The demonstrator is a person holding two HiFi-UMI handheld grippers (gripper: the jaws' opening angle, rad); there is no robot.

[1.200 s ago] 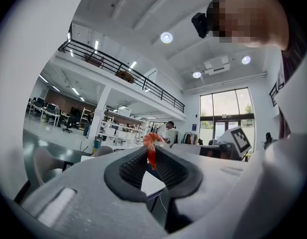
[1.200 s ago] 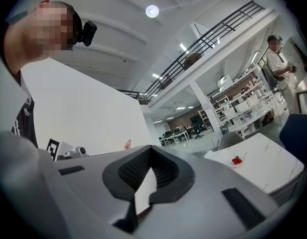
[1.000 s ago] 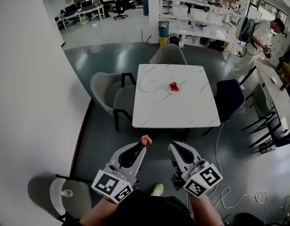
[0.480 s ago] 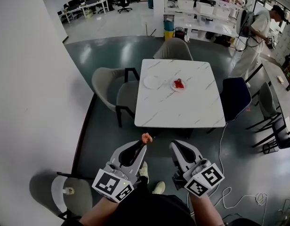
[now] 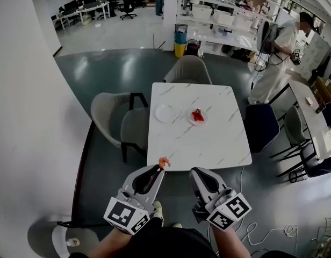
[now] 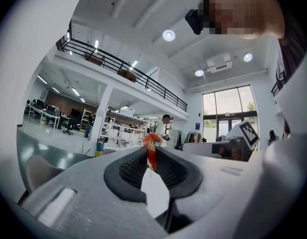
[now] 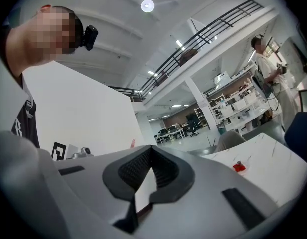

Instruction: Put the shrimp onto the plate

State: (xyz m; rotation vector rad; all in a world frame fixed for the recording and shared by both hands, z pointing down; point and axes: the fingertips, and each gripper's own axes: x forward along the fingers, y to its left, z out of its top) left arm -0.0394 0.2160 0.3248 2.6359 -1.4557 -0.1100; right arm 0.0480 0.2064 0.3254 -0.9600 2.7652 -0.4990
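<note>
My left gripper (image 5: 160, 167) is shut on an orange-red shrimp (image 5: 164, 162), which sticks up from the jaw tips (image 6: 151, 152). It hangs just short of the near edge of the white marble table (image 5: 208, 138). On the table lie an empty white plate (image 5: 166, 113) and a second plate (image 5: 198, 117) with a red shrimp (image 5: 198, 115) on it, also seen small in the right gripper view (image 7: 238, 167). My right gripper (image 5: 195, 172) is shut with nothing in it (image 7: 151, 148).
Grey chairs (image 5: 122, 123) stand at the table's left and far side (image 5: 188, 70), a dark blue chair (image 5: 260, 127) at its right. A person (image 5: 274, 58) stands at the back right. A white wall (image 5: 26, 117) runs along the left. A cable (image 5: 265, 231) lies on the floor.
The table has come closer in the head view. Both grippers keep their pose, the left still holding the shrimp, now close to the table's near edge.
</note>
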